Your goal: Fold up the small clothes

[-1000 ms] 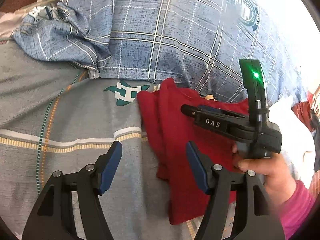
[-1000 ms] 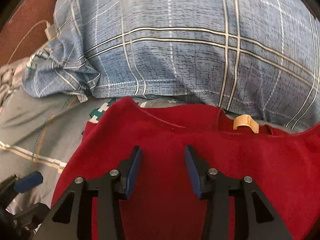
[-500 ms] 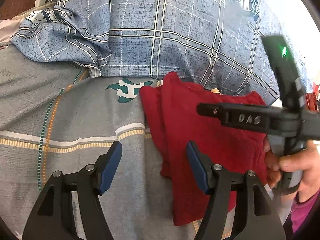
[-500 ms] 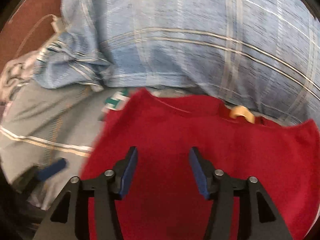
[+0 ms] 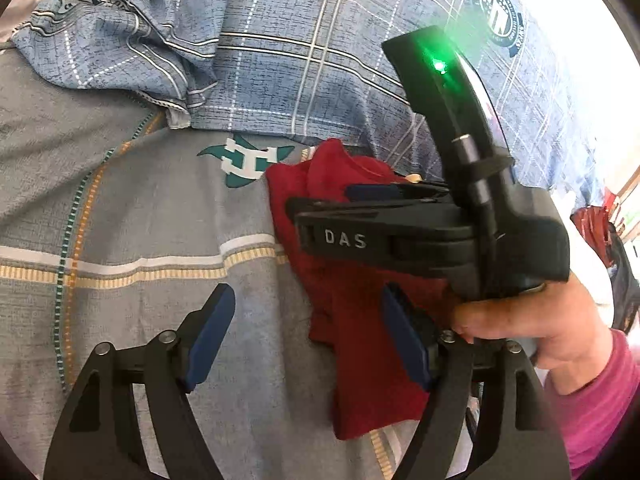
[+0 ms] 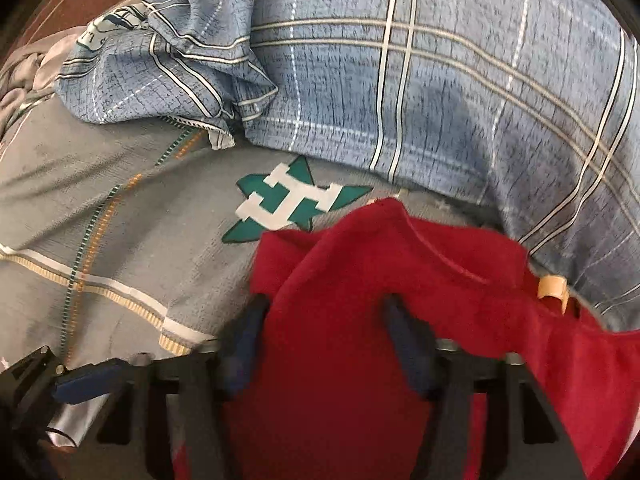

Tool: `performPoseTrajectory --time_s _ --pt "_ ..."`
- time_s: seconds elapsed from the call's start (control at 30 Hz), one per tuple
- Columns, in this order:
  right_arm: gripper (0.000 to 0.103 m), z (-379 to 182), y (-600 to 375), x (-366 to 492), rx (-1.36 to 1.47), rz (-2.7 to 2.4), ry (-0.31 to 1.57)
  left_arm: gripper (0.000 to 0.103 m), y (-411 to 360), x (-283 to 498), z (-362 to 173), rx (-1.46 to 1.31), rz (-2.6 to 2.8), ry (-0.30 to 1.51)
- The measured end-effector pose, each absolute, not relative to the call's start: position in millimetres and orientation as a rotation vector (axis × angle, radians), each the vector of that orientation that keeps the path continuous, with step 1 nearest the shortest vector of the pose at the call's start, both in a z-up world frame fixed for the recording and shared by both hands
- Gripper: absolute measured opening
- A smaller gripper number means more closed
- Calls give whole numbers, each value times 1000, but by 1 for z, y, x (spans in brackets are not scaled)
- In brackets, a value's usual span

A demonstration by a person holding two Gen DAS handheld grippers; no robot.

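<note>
Left wrist view: left gripper (image 5: 306,340) over grey bedsheet (image 5: 120,208), jaws released and widening, nothing between them, right pad beside the red garment's edge. Red garment (image 5: 360,320) lying folded on the sheet below the blue plaid pillow (image 5: 300,40), round crest on the pillow too small to read. Right gripper (image 5: 320,208) lettered "DAS", held in a hand (image 5: 532,332) with pink sleeve (image 5: 596,400), green light glowing. Right wrist view: right gripper (image 6: 320,320) with jaws closing around a raised fold of the red garment (image 6: 400,280); grip not yet certain through blur. Green star with white "H" (image 6: 292,200) printed on the sheet (image 6: 100,200); tan neck label (image 6: 552,286) blank.
</note>
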State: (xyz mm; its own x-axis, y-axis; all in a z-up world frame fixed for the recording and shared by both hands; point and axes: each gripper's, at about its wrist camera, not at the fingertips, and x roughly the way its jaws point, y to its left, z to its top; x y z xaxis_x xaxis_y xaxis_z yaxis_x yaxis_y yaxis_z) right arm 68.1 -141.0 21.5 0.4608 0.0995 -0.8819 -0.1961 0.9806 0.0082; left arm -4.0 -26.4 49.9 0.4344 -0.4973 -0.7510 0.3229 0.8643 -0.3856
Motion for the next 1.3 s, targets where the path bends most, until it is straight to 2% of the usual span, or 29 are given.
performPoseTrajectory --time_s 0.03,0.1,0.23,0.53,0.6,0.67,0.77,0.83,0.87,0.9,0.93,0.97,1.03,1.13,1.17,1.2,1.27,1.3 --pt "20 24 -142 67 -82 199 1066 76 -27 -4 50 -201 -529 999" --pt "14 36 -150 59 -50 208 1032 76 -30 -5 52 -221 -577 1003" --pt "13 62 -180 43 100 261 967 81 -38 -9 54 -247 -645 993" --pt "12 83 -205 41 235 327 937 81 -51 -8 51 -245 -671 963" --pt "12 87 -208 38 254 339 933 73 -52 -8 49 -244 -672 965" --pt "12 87 -212 37 260 342 928 54 -53 -7 49 -232 -669 970" --pt "12 85 -212 37 257 341 940 40 -53 -9 52 -234 -686 956" --pt "22 84 -211 40 275 338 948 35 -56 -13 56 -210 -693 932" --pt "36 85 -211 42 291 325 955 33 -56 -15 57 -203 -694 921" --pt "62 85 -210 44 300 318 967 33 -57 -18 59 -199 -695 911" --pt "73 84 -208 45 308 316 981 32 -57 -19 61 -198 -698 904" --pt "81 83 -203 48 310 313 997 32 -58 -20 62 -194 -701 902" --pt "81 78 -189 54 270 319 1031 32 -58 -21 62 -187 -700 896" --pt "79 62 -165 63 151 305 1102 32 -59 -21 62 -184 -698 894" --pt "71 55 -158 64 83 269 1123 32 -60 -21 63 -178 -696 893" --pt "47 51 -154 64 26 240 1128 32 -60 -22 63 -171 -693 893" --pt "26 51 -154 58 -19 218 1097 34 -60 -25 64 -153 -682 900" --pt "23 54 -158 55 -2 220 1079 35 -62 -26 64 -144 -677 901"
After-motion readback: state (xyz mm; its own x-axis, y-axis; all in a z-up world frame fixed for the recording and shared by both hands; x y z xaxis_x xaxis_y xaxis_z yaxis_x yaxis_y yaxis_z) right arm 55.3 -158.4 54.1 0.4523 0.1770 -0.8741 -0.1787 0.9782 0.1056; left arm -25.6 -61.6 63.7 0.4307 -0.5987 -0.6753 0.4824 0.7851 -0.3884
